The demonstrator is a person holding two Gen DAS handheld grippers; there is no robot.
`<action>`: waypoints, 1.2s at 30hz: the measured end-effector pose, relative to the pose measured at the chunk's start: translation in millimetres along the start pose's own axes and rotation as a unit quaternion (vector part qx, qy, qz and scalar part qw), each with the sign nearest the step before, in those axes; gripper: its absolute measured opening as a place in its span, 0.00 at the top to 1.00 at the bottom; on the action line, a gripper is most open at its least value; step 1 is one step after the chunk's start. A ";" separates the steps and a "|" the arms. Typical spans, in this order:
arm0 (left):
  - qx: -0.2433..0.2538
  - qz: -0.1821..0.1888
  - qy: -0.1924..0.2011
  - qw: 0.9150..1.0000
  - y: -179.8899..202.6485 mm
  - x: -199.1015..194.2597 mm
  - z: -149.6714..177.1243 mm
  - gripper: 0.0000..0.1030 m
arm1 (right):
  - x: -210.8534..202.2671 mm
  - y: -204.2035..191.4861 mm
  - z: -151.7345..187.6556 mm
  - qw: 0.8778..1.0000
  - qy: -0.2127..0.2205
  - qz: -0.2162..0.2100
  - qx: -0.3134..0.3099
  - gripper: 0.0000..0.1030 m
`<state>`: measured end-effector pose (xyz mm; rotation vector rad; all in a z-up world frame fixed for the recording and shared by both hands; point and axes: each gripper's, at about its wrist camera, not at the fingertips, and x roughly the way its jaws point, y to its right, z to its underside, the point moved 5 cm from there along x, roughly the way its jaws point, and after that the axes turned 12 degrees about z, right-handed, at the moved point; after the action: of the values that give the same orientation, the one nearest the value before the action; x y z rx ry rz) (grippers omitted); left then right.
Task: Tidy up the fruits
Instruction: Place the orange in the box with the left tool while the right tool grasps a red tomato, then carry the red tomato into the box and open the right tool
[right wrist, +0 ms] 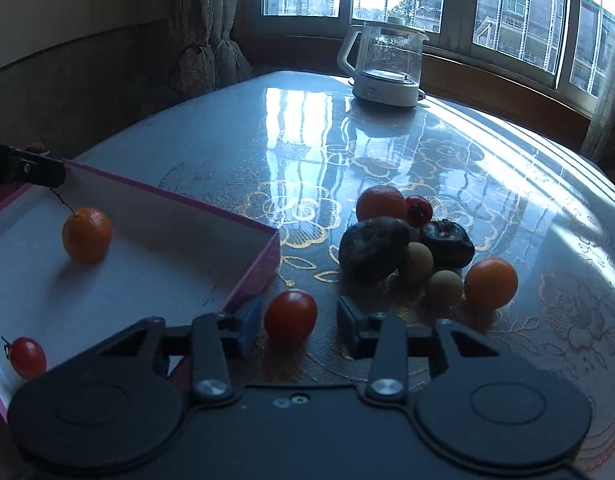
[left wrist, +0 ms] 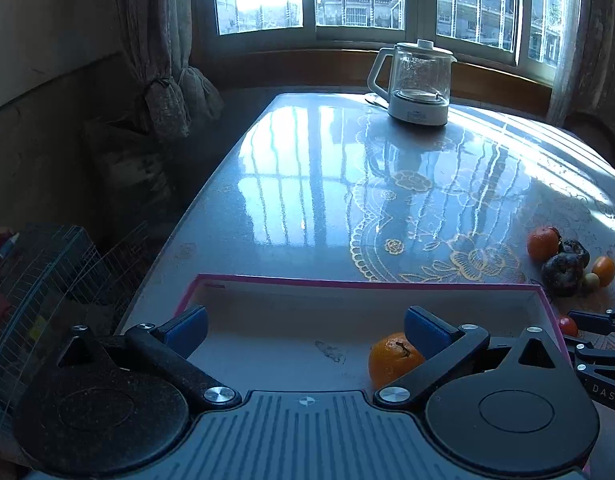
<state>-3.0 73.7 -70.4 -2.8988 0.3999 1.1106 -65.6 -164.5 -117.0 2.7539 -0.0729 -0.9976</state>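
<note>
The left claw point(left wrist: 305, 330) hangs spread and empty over the pink-rimmed box point(right wrist: 195, 206) near the worktop's left edge. The box holds an orange point(right wrist: 86, 234) and a cherry tomato point(right wrist: 27, 357). Just outside its right wall, the right claw point(right wrist: 299, 326) is spread around a second cherry tomato point(right wrist: 290, 316), not yet pinching. The remaining fruit pile point(right wrist: 411, 244) waits further right, so the task appears barely started. Only the right wrist view shows the boxed tomato.

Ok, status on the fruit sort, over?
Both grippers open. Right gripper straddles cherry tomato beside pink box. Orange boxed. Nothing blocking.
</note>
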 end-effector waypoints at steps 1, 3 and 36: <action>0.000 -0.001 0.000 1.000 -0.8 0.0 0.0 0.00 | -1.2 -1.2 -0.5 1.000 0.002 0.001 0.000 0.63; 0.000 -0.004 -0.002 1.000 -2.6 0.2 -0.1 0.00 | -1.5 -2.4 -0.2 1.000 0.002 0.001 0.002 0.65; -0.039 -0.008 -0.002 0.999 -27.3 2.9 -2.9 0.00 | -4.6 9.1 -1.9 0.999 0.001 0.020 0.034 0.74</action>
<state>7.5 99.2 -72.4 -2.9604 0.3396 1.1568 -67.7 -172.5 -110.8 2.8020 -0.1635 -1.0004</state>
